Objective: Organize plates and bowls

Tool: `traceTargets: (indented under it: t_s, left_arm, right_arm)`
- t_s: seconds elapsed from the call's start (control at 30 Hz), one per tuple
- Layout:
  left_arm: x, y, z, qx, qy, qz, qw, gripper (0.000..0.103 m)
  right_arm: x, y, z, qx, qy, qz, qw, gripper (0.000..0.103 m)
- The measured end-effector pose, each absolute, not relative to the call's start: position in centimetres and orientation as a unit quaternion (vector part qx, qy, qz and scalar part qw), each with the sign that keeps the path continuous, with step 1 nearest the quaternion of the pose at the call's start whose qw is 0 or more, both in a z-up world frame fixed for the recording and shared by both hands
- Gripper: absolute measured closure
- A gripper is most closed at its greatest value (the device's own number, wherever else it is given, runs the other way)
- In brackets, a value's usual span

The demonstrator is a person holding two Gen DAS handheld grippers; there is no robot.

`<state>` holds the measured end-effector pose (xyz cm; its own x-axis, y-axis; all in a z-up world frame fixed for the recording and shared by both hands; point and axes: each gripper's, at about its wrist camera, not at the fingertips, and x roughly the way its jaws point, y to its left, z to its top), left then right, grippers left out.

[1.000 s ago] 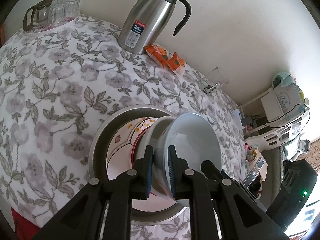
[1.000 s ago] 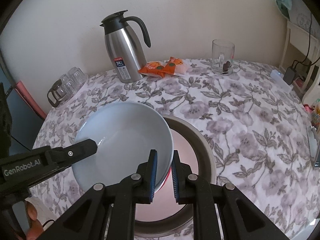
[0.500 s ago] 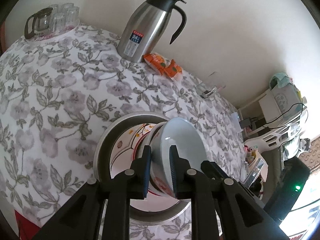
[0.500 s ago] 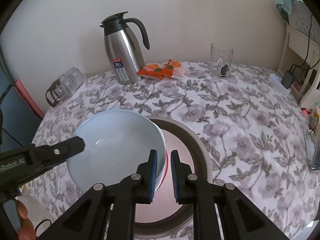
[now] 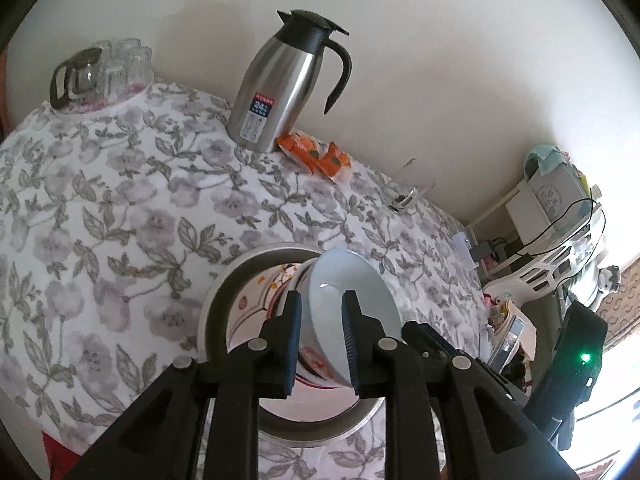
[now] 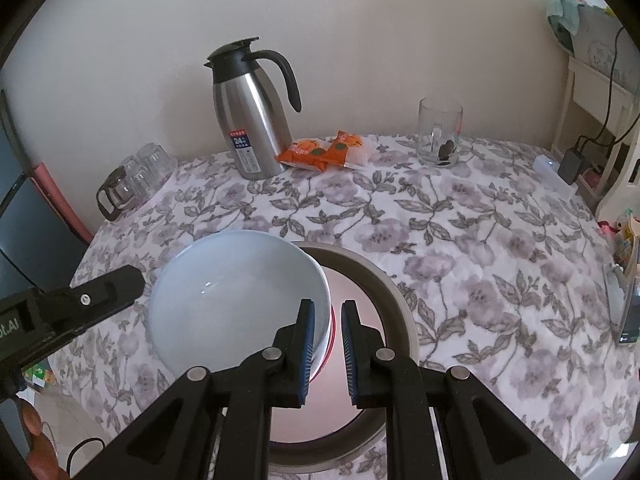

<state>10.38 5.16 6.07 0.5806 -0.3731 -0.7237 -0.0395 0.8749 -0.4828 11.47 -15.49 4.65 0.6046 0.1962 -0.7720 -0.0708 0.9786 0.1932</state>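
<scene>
A pale blue bowl (image 5: 356, 312) sits nested in a white bowl with red pattern (image 5: 316, 364), both tilted over a round metal basin (image 5: 218, 304). A plate with a flower pattern (image 5: 256, 308) lies in the basin. My left gripper (image 5: 321, 336) straddles the bowls' near rim; its jaws are opening and the pads stand off the rim. My right gripper (image 6: 327, 340) is shut on the opposite rim of the blue bowl (image 6: 236, 300) and the red-patterned bowl under it. One finger of the left gripper (image 6: 104, 292) shows at the left in the right wrist view.
On the floral tablecloth (image 6: 480, 240) stand a steel thermos jug (image 6: 252, 128), orange snack packets (image 6: 320, 152), a glass mug (image 6: 440, 136) and a tray of glass cups (image 6: 136, 176). A white shelf with cables (image 6: 592, 128) stands to the right. The table's edge runs near the basin.
The left jaws have spread apart from the bowls' rim, and the left gripper has drawn back and up, so the bowls look smaller. The right gripper keeps its hold.
</scene>
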Motion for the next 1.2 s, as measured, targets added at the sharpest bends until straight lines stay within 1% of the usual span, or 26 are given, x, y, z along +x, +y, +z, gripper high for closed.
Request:
traceTargets:
  t_s: [0.03,0.07,0.1,0.13,0.17,0.2,0.23,0.27,0.3,0.37,0.43,0.47,0.5,0.57,0.6,0.63,0.67,0.77,0.97,1.03,1.1,1.2]
  left_arm:
    - [10.2,5.3,6.2,-0.228,0.444,-0.095,0.861,0.08]
    - [9.9,5.5,6.4,-0.223,0.44,-0.092,0.865,0.074]
    - [9.7,5.6,6.5,-0.217,0.437,-0.087,0.869,0.063]
    - [9.4,5.9,6.6,-0.211,0.433,-0.079,0.873,0.057]
    - [9.0,6.1,6.7,-0.201,0.428,-0.064,0.879,0.047]
    - [8.8,6.4,6.7,-0.195,0.425,-0.054,0.882,0.043]
    - [8.5,6.7,6.6,-0.188,0.424,-0.04,0.885,0.042]
    - [8.3,6.9,6.3,-0.182,0.427,-0.028,0.885,0.038]
    - [8.3,7.1,6.0,-0.177,0.431,-0.02,0.884,0.035]
    - [8.2,7.4,5.3,-0.17,0.44,-0.009,0.882,0.033]
    - [8.0,7.6,4.6,-0.163,0.447,0.002,0.88,0.028]
    - [7.8,7.6,4.2,-0.158,0.449,0.007,0.879,0.021]
    - [7.6,7.6,4.0,-0.154,0.45,0.009,0.88,0.018]
    - [7.2,7.6,3.4,-0.144,0.453,0.015,0.88,0.018]
    - [7.1,7.5,3.2,-0.141,0.453,0.016,0.88,0.018]
    - [6.9,7.6,3.0,-0.137,0.455,0.017,0.88,0.017]
    - [6.7,7.5,2.7,-0.134,0.458,0.02,0.879,0.016]
    - [6.2,7.6,2.1,-0.129,0.464,0.023,0.876,0.008]
    - [5.4,8.1,1.5,-0.128,0.47,0.038,0.873,0.007]
    - [5.2,8.1,1.4,-0.127,0.471,0.037,0.872,0.007]
    - [5.1,8.1,1.2,-0.123,0.475,0.038,0.871,0.007]
    - [4.8,7.8,1.2,-0.113,0.482,0.035,0.868,0.007]
  right_arm:
    - [11.4,-15.5,4.7,0.071,0.438,0.076,0.893,0.088]
    - [11.3,-15.5,4.8,0.072,0.437,0.076,0.893,0.088]
    - [11.2,-15.6,4.9,0.073,0.436,0.076,0.894,0.088]
    - [11.1,-15.6,5.0,0.075,0.436,0.076,0.894,0.084]
    - [11.0,-15.7,5.1,0.076,0.435,0.076,0.894,0.08]
    - [10.9,-15.7,5.2,0.076,0.434,0.074,0.895,0.069]
    - [10.8,-15.7,5.2,0.074,0.433,0.071,0.896,0.057]
    - [10.7,-15.7,5.3,0.072,0.431,0.068,0.897,0.053]
    - [10.6,-15.8,5.3,0.071,0.431,0.067,0.897,0.05]
    - [10.3,-15.8,5.3,0.071,0.431,0.066,0.897,0.048]
    - [10.0,-16.0,5.3,0.076,0.428,0.065,0.898,0.039]
    - [9.7,-16.0,5.3,0.079,0.426,0.066,0.899,0.038]
    - [9.5,-16.1,5.3,0.08,0.425,0.067,0.899,0.037]
    - [9.1,-16.1,5.2,0.079,0.425,0.067,0.899,0.03]
    - [8.8,-16.0,5.2,0.077,0.425,0.067,0.899,0.025]
    - [8.6,-16.0,5.1,0.075,0.425,0.067,0.899,0.023]
    - [8.3,-15.9,5.0,0.073,0.426,0.068,0.899,0.023]
    - [7.8,-15.8,4.6,0.069,0.428,0.07,0.898,0.02]
    - [6.8,-15.8,4.0,0.065,0.433,0.065,0.897,0.011]
    - [6.5,-15.9,3.9,0.064,0.434,0.063,0.896,0.005]
    - [6.2,-16.0,3.7,0.061,0.436,0.062,0.896,0.001]
    - [5.9,-16.1,3.5,0.058,0.438,0.058,0.895,0.0]
